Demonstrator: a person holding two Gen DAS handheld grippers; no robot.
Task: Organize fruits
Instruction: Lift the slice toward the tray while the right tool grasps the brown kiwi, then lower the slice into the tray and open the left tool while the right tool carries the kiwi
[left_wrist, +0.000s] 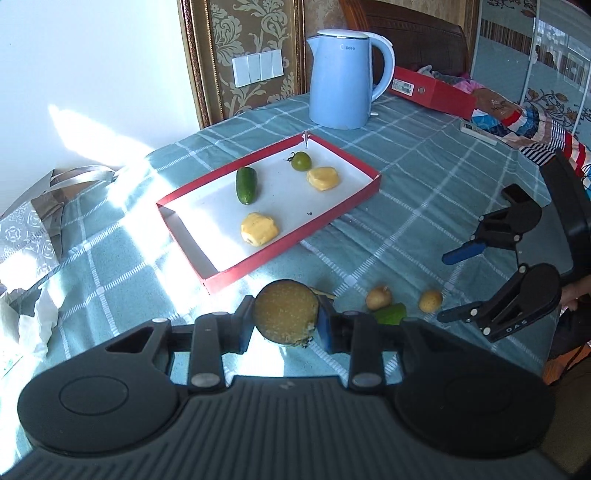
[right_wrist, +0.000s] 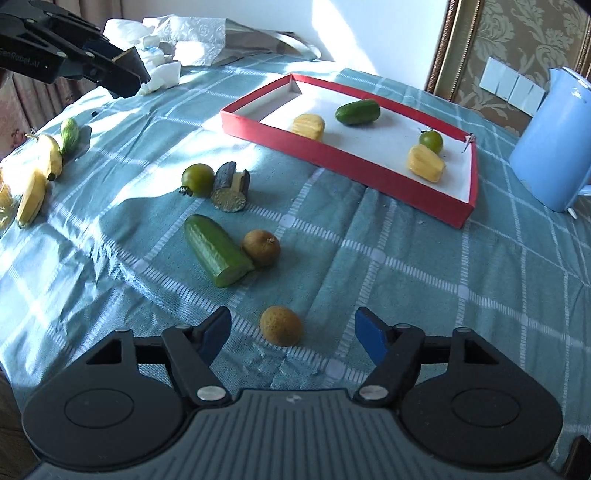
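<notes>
My left gripper (left_wrist: 286, 319) is shut on a dark-skinned cut fruit piece (left_wrist: 286, 315) with a yellowish cut face, held above the cloth just in front of the red tray (left_wrist: 291, 245). The tray holds a small cucumber (left_wrist: 246, 185), a green tomato (left_wrist: 301, 161) and two yellow jackfruit pieces (left_wrist: 259, 229). My right gripper (right_wrist: 291, 334) is open, with a brown longan (right_wrist: 280, 325) between its fingertips on the cloth. Beyond it lie a cut cucumber (right_wrist: 217, 249), a second longan (right_wrist: 261, 246), a green tomato (right_wrist: 198, 178) and another dark cut piece (right_wrist: 231, 188).
A blue kettle (left_wrist: 341, 75) stands behind the tray. A red box (left_wrist: 434, 90) and folded cloths sit at the far right. Bananas (right_wrist: 37, 177) and a small cucumber (right_wrist: 69, 133) lie at the table's left edge. Crumpled tissue (right_wrist: 162, 44) lies at the far edge.
</notes>
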